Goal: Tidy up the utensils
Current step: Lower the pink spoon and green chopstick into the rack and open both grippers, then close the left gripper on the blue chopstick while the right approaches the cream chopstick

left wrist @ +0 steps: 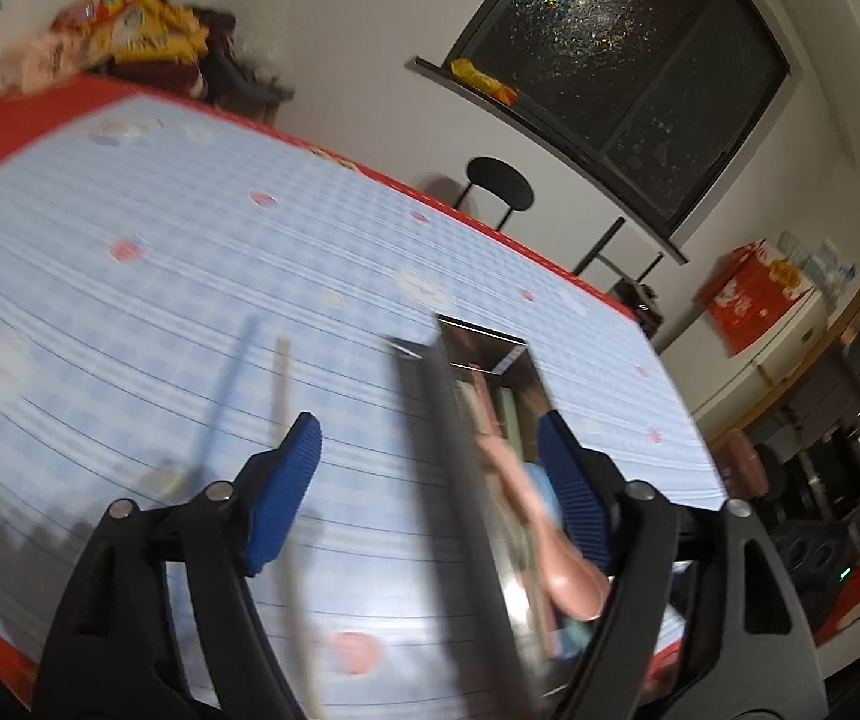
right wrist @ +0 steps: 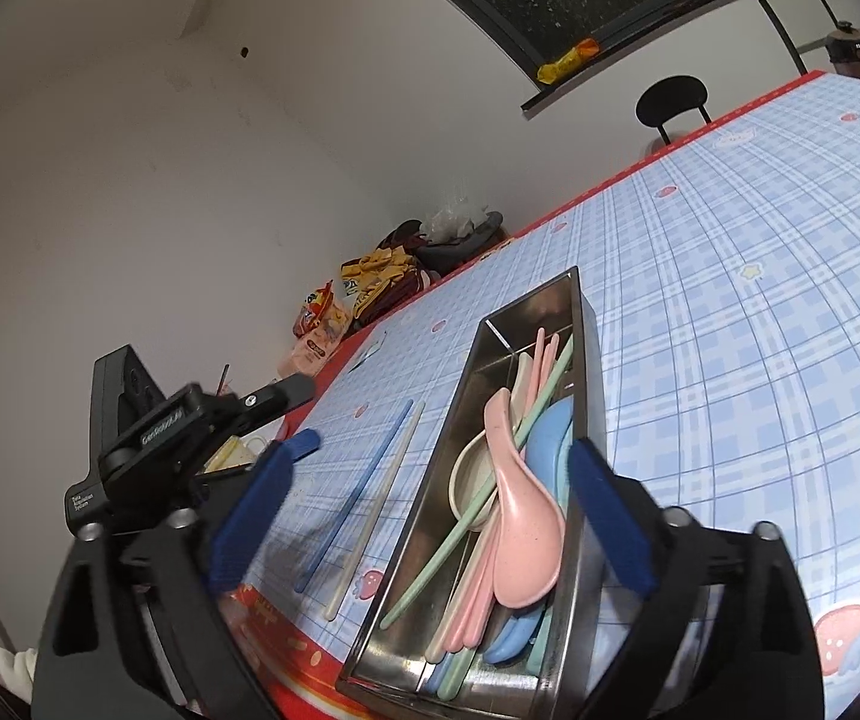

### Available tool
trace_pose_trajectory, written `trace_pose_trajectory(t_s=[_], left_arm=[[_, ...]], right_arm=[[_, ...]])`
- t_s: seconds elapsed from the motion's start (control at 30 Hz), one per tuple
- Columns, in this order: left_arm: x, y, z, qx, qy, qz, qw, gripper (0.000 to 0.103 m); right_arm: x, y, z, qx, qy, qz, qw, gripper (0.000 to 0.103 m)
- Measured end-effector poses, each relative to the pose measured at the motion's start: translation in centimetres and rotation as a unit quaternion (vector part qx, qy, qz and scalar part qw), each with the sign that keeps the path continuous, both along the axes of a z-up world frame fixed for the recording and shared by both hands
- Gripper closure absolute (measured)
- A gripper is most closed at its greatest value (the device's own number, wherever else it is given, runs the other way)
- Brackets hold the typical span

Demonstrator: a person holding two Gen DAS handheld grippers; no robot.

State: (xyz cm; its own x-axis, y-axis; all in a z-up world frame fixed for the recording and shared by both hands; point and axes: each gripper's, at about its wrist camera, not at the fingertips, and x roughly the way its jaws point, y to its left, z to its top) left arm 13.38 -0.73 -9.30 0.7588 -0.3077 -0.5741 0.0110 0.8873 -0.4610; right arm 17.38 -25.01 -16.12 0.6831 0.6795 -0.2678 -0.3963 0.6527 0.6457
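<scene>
A long steel tray (right wrist: 556, 324) lies on the blue checked tablecloth, holding a pink spoon (right wrist: 520, 516), a cream spoon (right wrist: 469, 480), a blue spoon (right wrist: 550, 438) and several pastel chopsticks. A blue chopstick (right wrist: 357, 492) and a cream chopstick (right wrist: 378, 504) lie on the cloth left of the tray. My right gripper (right wrist: 439, 495) is open and empty above the tray's near end. My left gripper (left wrist: 430, 462) is open and empty over the tray (left wrist: 493, 354); the pink spoon (left wrist: 550, 558) and both loose chopsticks (left wrist: 282, 384) show blurred there. The left gripper's body (right wrist: 177, 438) shows at left.
Snack packets (right wrist: 369, 282) pile at the table's far corner, also in the left wrist view (left wrist: 123, 30). A black chair (right wrist: 673, 99) stands behind the table. An orange box (left wrist: 754, 294) sits on a counter at right. The table's red edge (right wrist: 303, 654) runs near me.
</scene>
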Motion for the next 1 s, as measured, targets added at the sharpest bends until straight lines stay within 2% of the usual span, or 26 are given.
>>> trace_pose_trajectory(t_s=[0.03,0.17,0.2,0.23,0.5,0.7,0.87,0.97,1.0], left_arm=[[-0.3,0.7,0.0,0.010,-0.001,0.002,0.9999,0.019],[-1.3,3.3,0.2,0.042,0.000,0.011,0.9991,0.017],[-1.5,4.0,0.2,0.050,0.004,0.012,0.9987,0.008],[-1.7,4.4,0.2,0.054,0.004,0.013,0.9984,0.007],[-2.5,6.4,-0.6,0.127,0.010,-0.005,0.9918,0.007],[-1.8,6.5,-2.2,0.176,0.026,-0.029,0.9837,0.006],[-0.8,6.4,-3.2,0.210,0.033,-0.050,0.9759,0.007],[0.2,6.2,-4.0,0.202,0.045,-0.075,0.9753,0.009],[0.5,6.1,-4.2,0.203,0.051,-0.082,0.9745,0.017]], right_arm=[[0.0,0.2,0.1,-0.007,-0.001,-0.001,1.000,0.006],[0.0,1.0,0.5,-0.038,-0.002,-0.018,0.999,0.006],[0.1,1.1,0.5,-0.044,0.000,-0.024,0.999,0.006],[0.1,1.2,0.5,-0.055,0.006,-0.035,0.998,0.006],[0.1,2.9,1.5,-0.140,0.020,-0.086,0.986,0.006],[-0.1,6.9,3.1,-0.250,0.002,-0.095,0.964,0.006],[-0.2,10.1,4.0,-0.288,-0.006,-0.074,0.955,0.006],[-0.1,11.8,4.2,-0.298,-0.002,-0.063,0.952,0.006],[0.0,12.1,4.1,-0.295,0.001,-0.060,0.954,0.007]])
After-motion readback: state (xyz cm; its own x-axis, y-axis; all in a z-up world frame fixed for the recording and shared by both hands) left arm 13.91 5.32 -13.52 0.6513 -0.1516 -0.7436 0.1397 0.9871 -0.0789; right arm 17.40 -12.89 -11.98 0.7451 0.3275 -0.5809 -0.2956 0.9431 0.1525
